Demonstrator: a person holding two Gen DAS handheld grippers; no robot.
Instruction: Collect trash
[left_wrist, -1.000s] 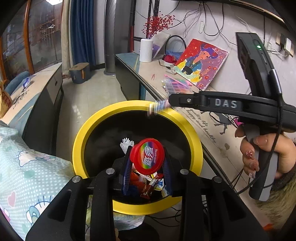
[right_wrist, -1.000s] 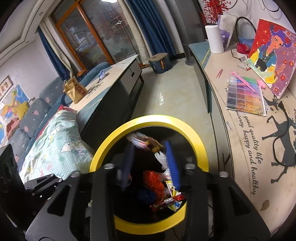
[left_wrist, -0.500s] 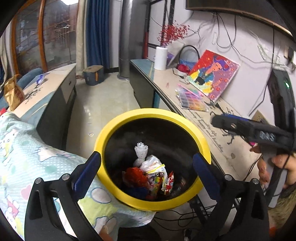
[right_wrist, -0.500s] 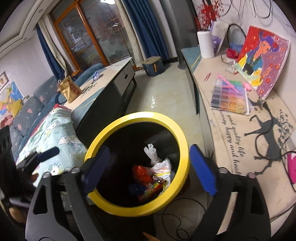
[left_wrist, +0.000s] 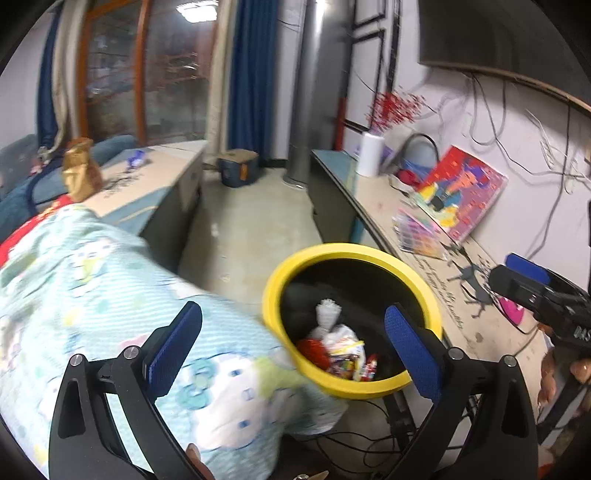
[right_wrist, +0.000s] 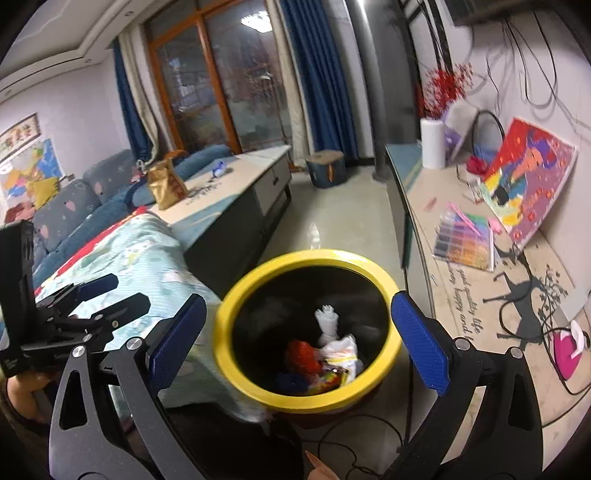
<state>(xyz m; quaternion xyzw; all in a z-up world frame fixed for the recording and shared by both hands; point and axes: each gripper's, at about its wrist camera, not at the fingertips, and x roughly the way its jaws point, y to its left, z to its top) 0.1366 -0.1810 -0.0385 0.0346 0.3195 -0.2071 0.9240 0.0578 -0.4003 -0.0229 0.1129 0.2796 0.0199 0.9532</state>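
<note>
On my far left the blue sofa (right_wrist: 70, 206) runs along the wall, and in front of it the pale patterned blanket (left_wrist: 92, 295) spreads toward me, its edge reaching the bin. Past the blanket I see a low tabletop (right_wrist: 236, 184) carrying a gold bag (right_wrist: 166, 184). My left gripper (left_wrist: 291, 339) has its jaws spread wide with nothing between the blue pads; they opened within the last second, though not in the last half second. The right gripper (right_wrist: 295, 343) is just as wide and empty, and its jaws have just been opening. In the middle stands the trash bin (right_wrist: 236, 325), black inside with a yellow rim, on the floor (right_wrist: 332, 214) between the blanket and the long side tabletop (right_wrist: 480, 295). The trash (right_wrist: 325, 358) lies at the bottom of the bin: a white knotted bag, something red, and bright wrappers. On the side tabletop to my right I see a colourful bead box (right_wrist: 465, 240), a bright painting (right_wrist: 528, 177) leaning on the wall, and a white vase (right_wrist: 432, 144) of red sprigs farther back.
</note>
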